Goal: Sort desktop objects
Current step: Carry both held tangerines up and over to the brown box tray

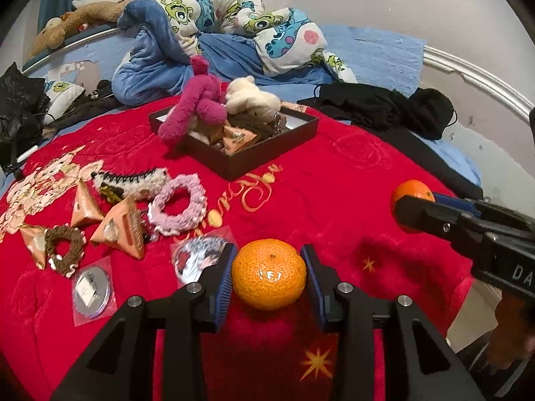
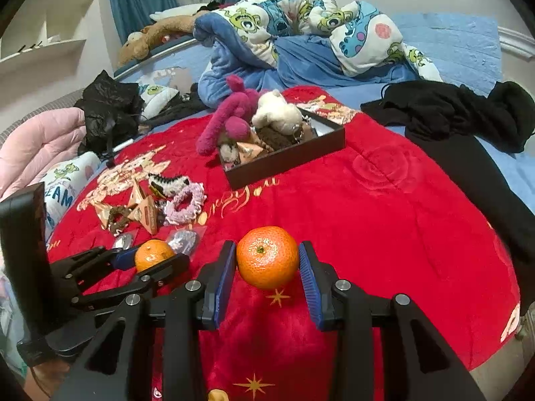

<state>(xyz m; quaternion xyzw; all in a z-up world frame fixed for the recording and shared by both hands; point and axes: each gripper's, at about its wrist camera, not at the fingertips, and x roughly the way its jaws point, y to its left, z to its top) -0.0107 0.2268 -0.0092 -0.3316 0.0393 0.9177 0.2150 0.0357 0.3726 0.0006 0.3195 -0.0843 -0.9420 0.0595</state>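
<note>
My left gripper [image 1: 269,272] is shut on a mandarin [image 1: 269,275] above the red blanket [image 1: 334,180]; it also shows in the right wrist view [image 2: 153,259] with its mandarin [image 2: 153,254]. My right gripper [image 2: 267,262] is shut on a second mandarin [image 2: 267,257]; it shows at the right of the left wrist view [image 1: 414,204] with its mandarin [image 1: 413,190]. A dark box [image 1: 267,152] in the middle of the blanket holds a pink plush [image 1: 197,107], a cream plush [image 1: 250,97] and small items.
Loose on the blanket at the left lie a pink scrunchie [image 1: 177,209], a brown scrunchie [image 1: 63,245], a fuzzy hair clip [image 1: 130,180], orange triangular packets [image 1: 122,230] and round badges in sleeves [image 1: 92,290]. Black clothes [image 1: 384,107] lie at the right, a rumpled quilt [image 1: 234,23] behind.
</note>
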